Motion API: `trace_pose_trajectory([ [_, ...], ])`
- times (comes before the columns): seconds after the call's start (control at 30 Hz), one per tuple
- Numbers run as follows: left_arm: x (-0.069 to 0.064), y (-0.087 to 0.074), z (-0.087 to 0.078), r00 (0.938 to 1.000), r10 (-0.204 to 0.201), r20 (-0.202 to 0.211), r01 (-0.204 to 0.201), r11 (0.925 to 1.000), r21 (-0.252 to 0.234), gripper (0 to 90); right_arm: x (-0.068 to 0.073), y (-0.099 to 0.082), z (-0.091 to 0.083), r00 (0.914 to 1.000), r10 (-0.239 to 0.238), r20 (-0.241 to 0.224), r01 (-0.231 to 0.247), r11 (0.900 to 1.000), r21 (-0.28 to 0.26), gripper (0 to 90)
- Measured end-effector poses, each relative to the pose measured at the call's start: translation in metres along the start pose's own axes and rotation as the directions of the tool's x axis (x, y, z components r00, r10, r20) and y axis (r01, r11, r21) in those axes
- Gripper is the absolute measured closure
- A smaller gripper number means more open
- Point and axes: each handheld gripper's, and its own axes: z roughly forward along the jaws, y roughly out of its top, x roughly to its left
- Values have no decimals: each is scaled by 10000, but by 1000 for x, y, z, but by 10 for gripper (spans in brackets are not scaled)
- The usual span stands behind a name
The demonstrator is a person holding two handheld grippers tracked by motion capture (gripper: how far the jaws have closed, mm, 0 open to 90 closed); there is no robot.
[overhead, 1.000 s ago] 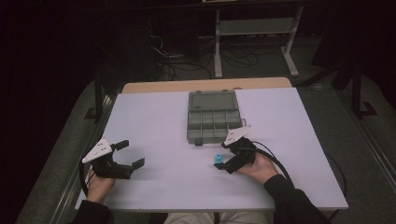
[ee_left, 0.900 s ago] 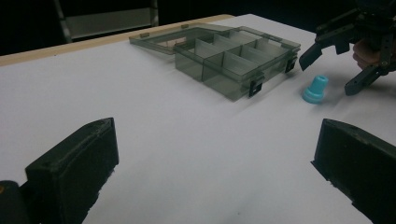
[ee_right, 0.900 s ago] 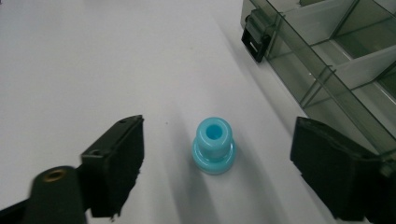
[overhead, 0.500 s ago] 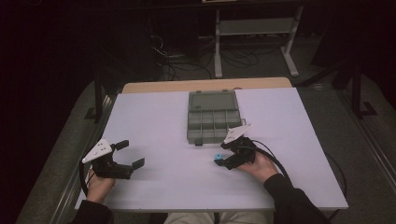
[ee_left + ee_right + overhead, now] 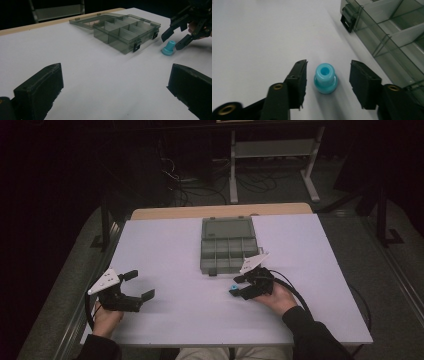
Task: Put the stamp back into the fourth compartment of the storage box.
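Right hand-held gripper (image 5: 325,83) has just been closing around the blue peg (image 5: 325,78) on the table (image 5: 257,37), pads not touching yet; grasp pending; organizer box (image 5: 392,32) open beside; left hand-held gripper (image 5: 131,287) idle, open.

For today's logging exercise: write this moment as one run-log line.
right gripper: jaws just closing around blue knob, not touching | left gripper: open, idle | compartment box: open

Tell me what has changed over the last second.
The right gripper has just been closing its fingers around the blue piece, which stands between them, not yet pressed. Both hands kept their places; the left gripper stays open, and the compartment box lies as before.
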Motion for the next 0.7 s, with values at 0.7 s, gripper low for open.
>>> trace_pose_trajectory([
  [0.7, 0, 0, 0, 10000, 0, -5, 0, 10000, -18, 0, -1, 1, -4, 9999, 101, -29, -101, 9998, -195, 713],
])
